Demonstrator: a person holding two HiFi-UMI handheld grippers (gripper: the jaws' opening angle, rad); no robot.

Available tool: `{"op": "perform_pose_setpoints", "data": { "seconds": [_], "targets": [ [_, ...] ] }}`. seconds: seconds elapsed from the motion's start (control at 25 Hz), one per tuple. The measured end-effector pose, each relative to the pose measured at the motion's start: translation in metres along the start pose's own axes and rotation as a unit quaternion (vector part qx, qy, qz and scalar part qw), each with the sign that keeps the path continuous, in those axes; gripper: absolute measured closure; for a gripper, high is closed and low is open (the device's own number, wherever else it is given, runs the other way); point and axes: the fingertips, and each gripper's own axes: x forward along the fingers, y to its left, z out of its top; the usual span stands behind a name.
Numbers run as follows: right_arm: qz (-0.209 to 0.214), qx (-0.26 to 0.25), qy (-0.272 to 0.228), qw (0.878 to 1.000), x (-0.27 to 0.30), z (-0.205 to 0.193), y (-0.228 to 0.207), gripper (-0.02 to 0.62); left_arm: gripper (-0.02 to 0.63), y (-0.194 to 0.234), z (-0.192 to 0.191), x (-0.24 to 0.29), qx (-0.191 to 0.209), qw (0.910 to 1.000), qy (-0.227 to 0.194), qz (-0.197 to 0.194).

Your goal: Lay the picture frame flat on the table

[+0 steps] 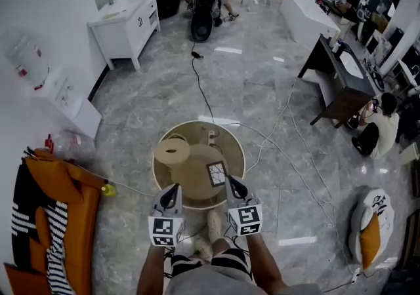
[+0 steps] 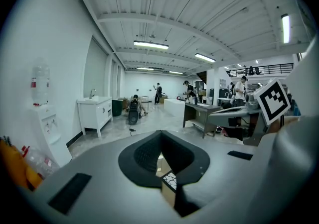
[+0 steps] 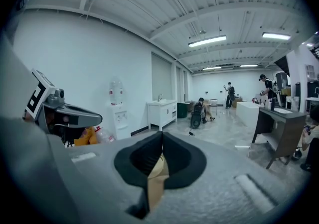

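Observation:
A small picture frame (image 1: 216, 174) with a black-and-white patterned picture stands tilted on the round beige table (image 1: 197, 124), near its front right. My right gripper (image 1: 231, 183) is just right of the frame, jaws shut with nothing visibly between them; its own view shows only beige table under the closed tips (image 3: 162, 134). At the table's front left, my left gripper (image 1: 172, 190) also looks shut. In the left gripper view the frame (image 2: 169, 181) shows through the gap below the joined tips (image 2: 160, 133).
A thick beige disc (image 1: 172, 151) and a small white object (image 1: 211, 135) share the table. An orange and striped cloth (image 1: 52, 221) lies at the left, a cushion (image 1: 371, 221) at the right. A cable (image 1: 203, 90) crosses the marble floor. People sit far off.

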Motion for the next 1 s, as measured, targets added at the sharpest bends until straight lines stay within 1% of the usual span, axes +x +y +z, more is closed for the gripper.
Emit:
{"op": "perform_pose_setpoints", "data": {
  "seconds": [0.12,0.44,0.76,1.0],
  "targets": [
    [-0.005,-0.001,-0.012,1.0,-0.029,0.008,0.014,0.595,0.591,-0.011,0.009,-0.028,0.006,0.9999,-0.009,-0.007],
    [-0.012,0.0,-0.027,1.0,-0.089,0.007,0.041,0.595,0.591,-0.04,0.006,-0.083,0.019,0.9995,-0.012,-0.022],
    [-0.01,0.005,-0.032,0.999,-0.144,0.011,0.058,0.595,0.591,-0.06,0.014,-0.125,0.023,0.9994,-0.021,-0.015],
    [-0.003,0.003,-0.043,0.999,-0.165,0.014,0.064,0.595,0.591,-0.075,0.014,-0.142,0.023,0.9992,-0.031,-0.009]
  ]
}}
